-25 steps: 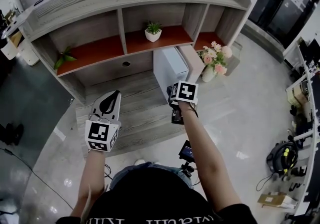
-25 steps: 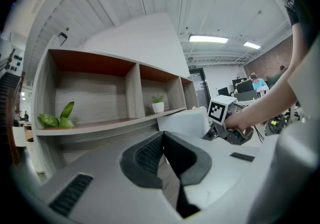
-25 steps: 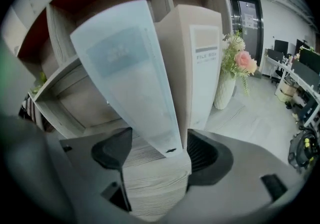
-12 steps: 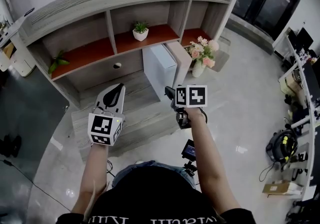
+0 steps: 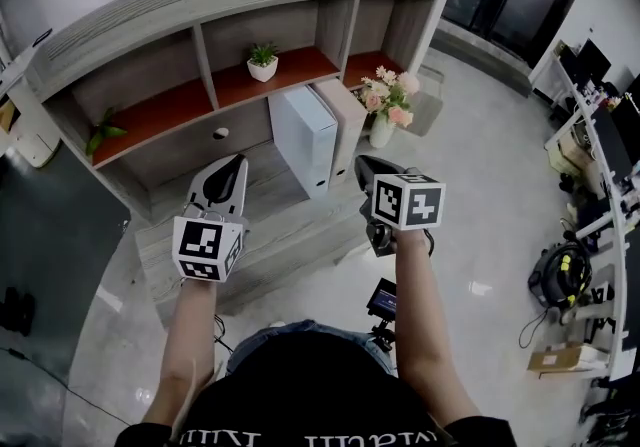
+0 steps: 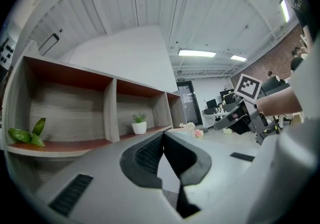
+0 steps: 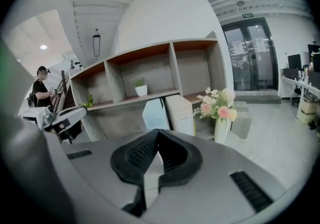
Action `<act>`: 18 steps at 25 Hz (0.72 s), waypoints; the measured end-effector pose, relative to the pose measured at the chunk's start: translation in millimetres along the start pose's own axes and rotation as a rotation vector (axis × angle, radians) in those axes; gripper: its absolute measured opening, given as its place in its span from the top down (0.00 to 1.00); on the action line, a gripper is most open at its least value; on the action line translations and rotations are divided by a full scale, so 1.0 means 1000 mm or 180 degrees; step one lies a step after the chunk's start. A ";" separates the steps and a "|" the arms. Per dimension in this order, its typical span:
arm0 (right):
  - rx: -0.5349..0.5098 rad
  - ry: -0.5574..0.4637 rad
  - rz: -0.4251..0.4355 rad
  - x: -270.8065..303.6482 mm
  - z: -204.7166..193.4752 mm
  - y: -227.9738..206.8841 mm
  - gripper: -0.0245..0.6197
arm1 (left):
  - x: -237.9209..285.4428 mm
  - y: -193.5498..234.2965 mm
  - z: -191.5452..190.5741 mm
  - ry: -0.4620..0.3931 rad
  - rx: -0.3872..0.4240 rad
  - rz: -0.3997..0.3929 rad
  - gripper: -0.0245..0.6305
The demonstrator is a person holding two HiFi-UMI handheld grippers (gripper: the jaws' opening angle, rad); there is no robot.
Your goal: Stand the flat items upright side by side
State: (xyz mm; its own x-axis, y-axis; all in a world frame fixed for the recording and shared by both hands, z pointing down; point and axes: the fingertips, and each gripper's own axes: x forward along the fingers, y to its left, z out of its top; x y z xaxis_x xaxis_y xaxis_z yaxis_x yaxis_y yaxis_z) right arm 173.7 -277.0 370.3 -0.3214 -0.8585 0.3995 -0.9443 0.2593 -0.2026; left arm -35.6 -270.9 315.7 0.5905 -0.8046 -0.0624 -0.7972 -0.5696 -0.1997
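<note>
Pulling back: the right hand-held gripper (image 5: 362, 163) sat low and close against the flat items a second ago. It now hangs higher and nearer the person, clear of both.
Right jaws: they have just been closing and now meet, with nothing between them.
Left hand-held gripper (image 5: 236, 161): closed and empty too, held level above the low wooden platform (image 5: 265, 225), off to the left of the items.
Flat items: the white box file (image 5: 300, 135) and the beige box (image 5: 343, 117) stand upright on the platform, side against side as far as the head view shows. They are in front of the shelf unit (image 5: 200, 25) and just beside the flower vase (image 5: 381, 127).
Meaning for the task: the let-go seems to have left both items steady, since neither leans visibly. The standing-up step looks finished.
Left to do: probably only the retreat. No other flat item lies down anywhere in view.
</note>
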 end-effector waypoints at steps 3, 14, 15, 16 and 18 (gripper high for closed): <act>-0.0201 -0.0222 0.0041 -0.020 0.019 -0.005 0.94 | 0.001 0.001 0.003 -0.0023 -0.0003 0.0001 0.95; -0.1062 -0.1177 -0.0278 -0.096 0.070 -0.009 0.94 | 0.007 0.006 0.023 -0.0210 0.0004 0.0042 0.95; -0.1108 -0.1264 -0.0337 -0.102 0.072 -0.008 0.94 | 0.007 0.006 0.027 -0.0245 0.0017 0.0040 0.95; -0.1139 -0.1352 -0.0383 -0.107 0.074 -0.006 0.94 | 0.007 0.006 0.031 -0.0282 0.0032 0.0040 0.95; -0.1190 -0.1516 -0.0422 -0.117 0.077 -0.001 0.94 | 0.005 0.008 0.039 -0.0360 0.0053 0.0054 0.95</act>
State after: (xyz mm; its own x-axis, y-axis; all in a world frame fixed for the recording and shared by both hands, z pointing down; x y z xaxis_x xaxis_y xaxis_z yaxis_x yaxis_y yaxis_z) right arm 217.3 -211.3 254.6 -0.2144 -0.9749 -0.0605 -0.9625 0.2003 0.1829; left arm -34.0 -272.7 276.0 0.5880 -0.7895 -0.1757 -0.8056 -0.5524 -0.2139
